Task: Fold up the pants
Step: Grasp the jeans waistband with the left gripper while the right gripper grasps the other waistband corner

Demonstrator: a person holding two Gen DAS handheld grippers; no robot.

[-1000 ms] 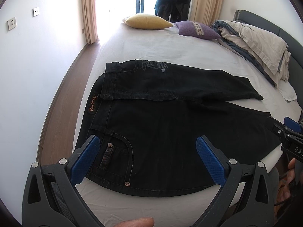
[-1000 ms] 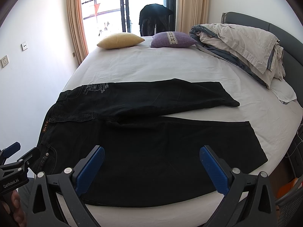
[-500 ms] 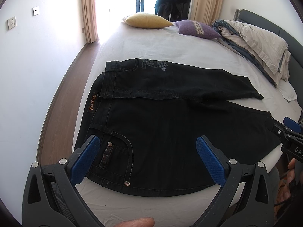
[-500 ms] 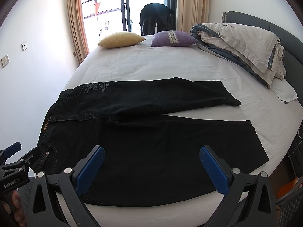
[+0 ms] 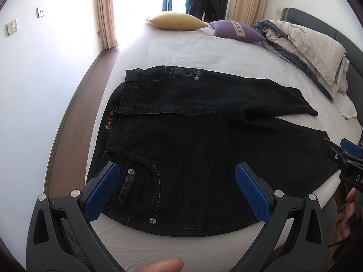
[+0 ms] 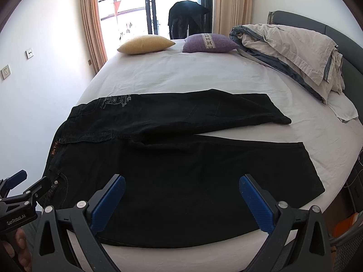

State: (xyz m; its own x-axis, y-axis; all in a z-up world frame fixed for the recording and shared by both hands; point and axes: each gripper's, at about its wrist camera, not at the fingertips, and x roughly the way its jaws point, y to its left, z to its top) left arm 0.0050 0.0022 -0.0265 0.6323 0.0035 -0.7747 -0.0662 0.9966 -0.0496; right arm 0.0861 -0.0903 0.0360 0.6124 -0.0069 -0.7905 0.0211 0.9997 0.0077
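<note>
Black jeans point(image 5: 192, 149) lie flat on the white bed point(image 5: 181, 52), waist at the left, legs running right; they also show in the right wrist view point(image 6: 181, 158). The far half is folded over at the waist, showing a printed pocket. My left gripper point(image 5: 177, 190) is open and empty, above the waist pocket near the bed's front edge. My right gripper point(image 6: 181, 199) is open and empty, above the near leg. Each gripper appears at the edge of the other's view.
A yellow pillow point(image 6: 146, 43) and a purple pillow point(image 6: 209, 43) lie at the bed's far end. A crumpled duvet point(image 6: 295, 49) is piled at the right by the grey headboard point(image 6: 340, 36). Wooden floor point(image 5: 74, 117) and a wall lie left.
Both views have shifted slightly; the jeans sit a little lower and closer in the frames. The jeans have not moved and both grippers stay open.
</note>
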